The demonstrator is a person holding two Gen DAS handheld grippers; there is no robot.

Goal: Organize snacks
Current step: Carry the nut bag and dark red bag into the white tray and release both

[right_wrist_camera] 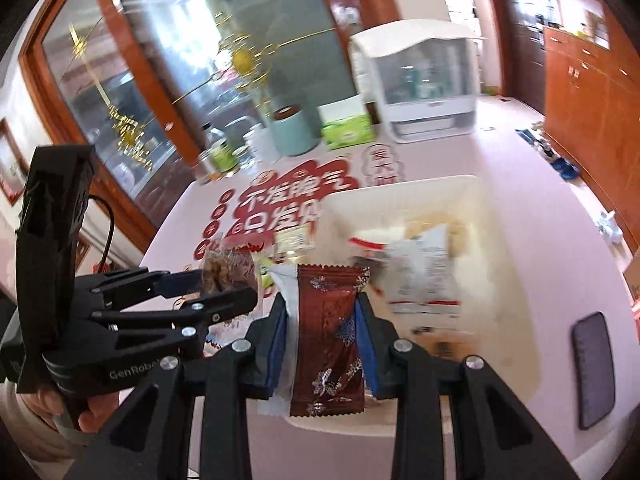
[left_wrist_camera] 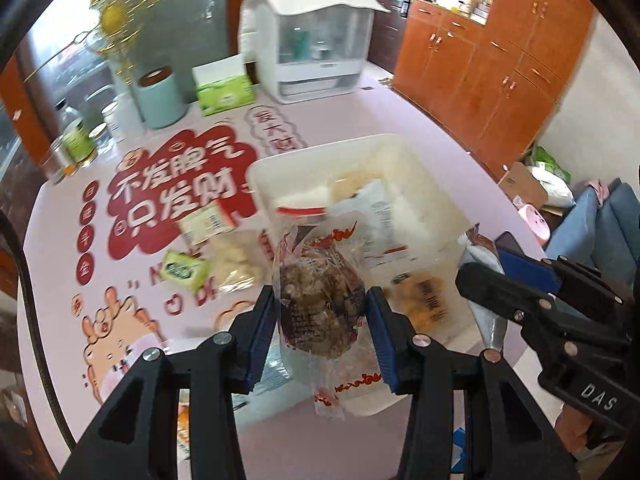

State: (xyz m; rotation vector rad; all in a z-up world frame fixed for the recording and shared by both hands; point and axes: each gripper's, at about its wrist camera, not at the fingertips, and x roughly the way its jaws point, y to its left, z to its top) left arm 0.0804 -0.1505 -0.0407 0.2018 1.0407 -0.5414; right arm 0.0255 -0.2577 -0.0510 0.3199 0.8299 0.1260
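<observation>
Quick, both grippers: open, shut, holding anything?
Left gripper: shut on a clear plastic packet of dark brown snack.
Right gripper: shut on a dark red foil packet and a white packet beside it.

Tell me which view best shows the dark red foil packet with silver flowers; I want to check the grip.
The right wrist view: the dark red foil packet sits front-on between the right gripper pads, beside a white wrapper. The left wrist view shows only that gripper side-on, the packet barely visible.
</observation>
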